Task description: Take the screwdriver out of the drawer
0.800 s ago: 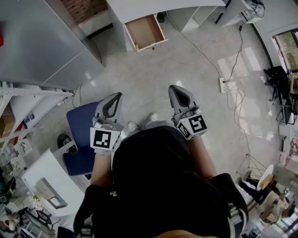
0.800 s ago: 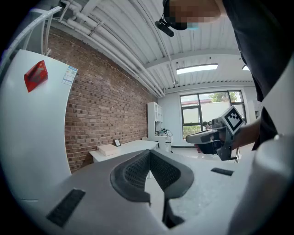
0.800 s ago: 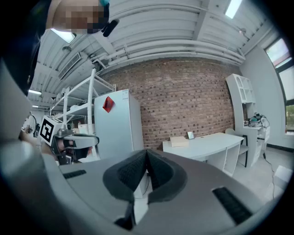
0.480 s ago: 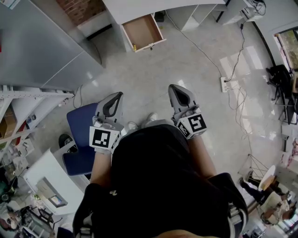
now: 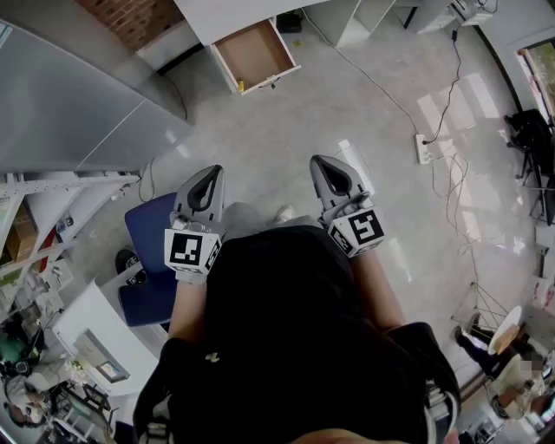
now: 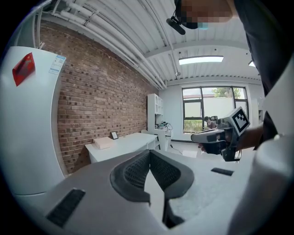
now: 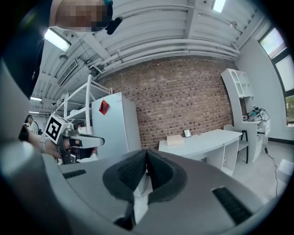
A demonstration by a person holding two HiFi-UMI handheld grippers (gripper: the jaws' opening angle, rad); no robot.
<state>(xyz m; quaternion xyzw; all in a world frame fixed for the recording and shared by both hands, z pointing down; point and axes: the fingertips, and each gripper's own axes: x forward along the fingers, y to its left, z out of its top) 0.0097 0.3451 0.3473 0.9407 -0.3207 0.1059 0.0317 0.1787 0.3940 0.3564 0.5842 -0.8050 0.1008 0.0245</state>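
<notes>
An open wooden drawer (image 5: pixel 253 54) juts from the white desk (image 5: pixel 227 13) at the top of the head view. A small yellow-tipped thing (image 5: pixel 240 86) lies at its front left corner, too small to tell as the screwdriver. My left gripper (image 5: pixel 211 175) and right gripper (image 5: pixel 322 165) are held side by side in front of the person, well short of the drawer. Both are shut with nothing between the pads. In the left gripper view the left gripper (image 6: pixel 149 154) points at the desk (image 6: pixel 124 143). In the right gripper view the right gripper (image 7: pixel 146 153) faces the same desk (image 7: pixel 206 140).
A blue chair (image 5: pixel 146 238) stands by the left gripper. A tall grey cabinet (image 5: pixel 78 104) and shelves (image 5: pixel 35 217) line the left. A power strip (image 5: pixel 425 148) with cables lies on the floor at right. Pale floor stretches between the grippers and the drawer.
The drawer has slid up and left in the head view as the person steps. Only one shoe shows now. Both grippers stay shut and level.
</notes>
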